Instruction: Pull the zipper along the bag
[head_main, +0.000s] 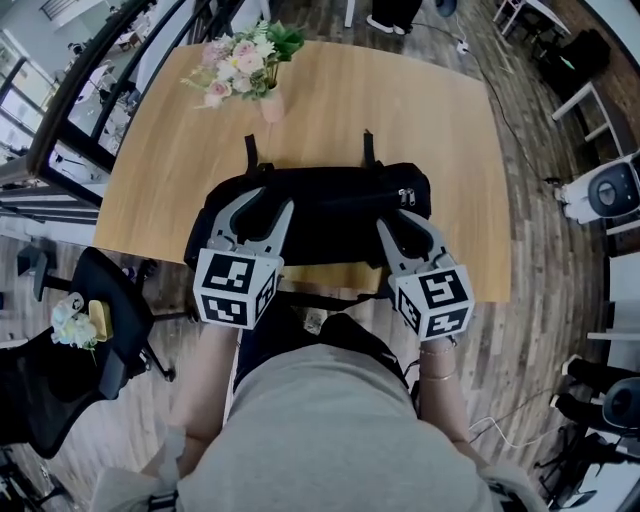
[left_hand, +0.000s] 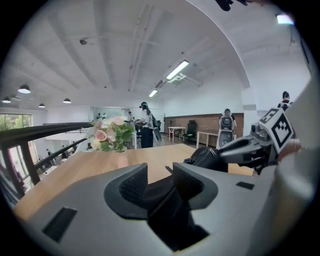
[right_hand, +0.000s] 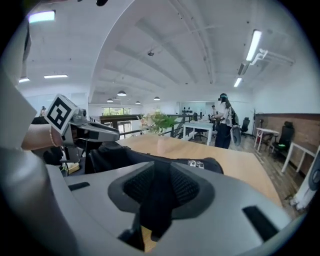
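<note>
The bag (head_main: 330, 205) lies black and lengthwise at the near edge of the table (head_main: 420, 110), its near side right on that edge in front of me. I cannot pick out its zipper against the dark cloth. My left gripper (left_hand: 160, 182) is at the bag's left end with its jaws spread, and a fold of bag cloth sits in the gap, closer to one pad (left_hand: 189, 181) than the other. My right gripper (right_hand: 161, 185) is at the bag's right end, jaws also spread. A dark strip of the bag stands between its pads (right_hand: 137, 186) and fills most of the gap, but it is not pinched. Two straps (head_main: 368, 148) run from the bag's far side onto the wood. Past them the table is bare to its far edge, apart from the flowers (head_main: 245, 60) well beyond the bag's left end. A strip of bare wood lies on either side of the bag, wider on the right, where the table ends above the plank floor (head_main: 545, 250). Left of the bag, off the table edge, a railing (head_main: 75, 120) runs along, and a black chair (head_main: 100, 330) stands nearer me. A person (left_hand: 146, 125) stands far beyond the bag, past the table.
</note>
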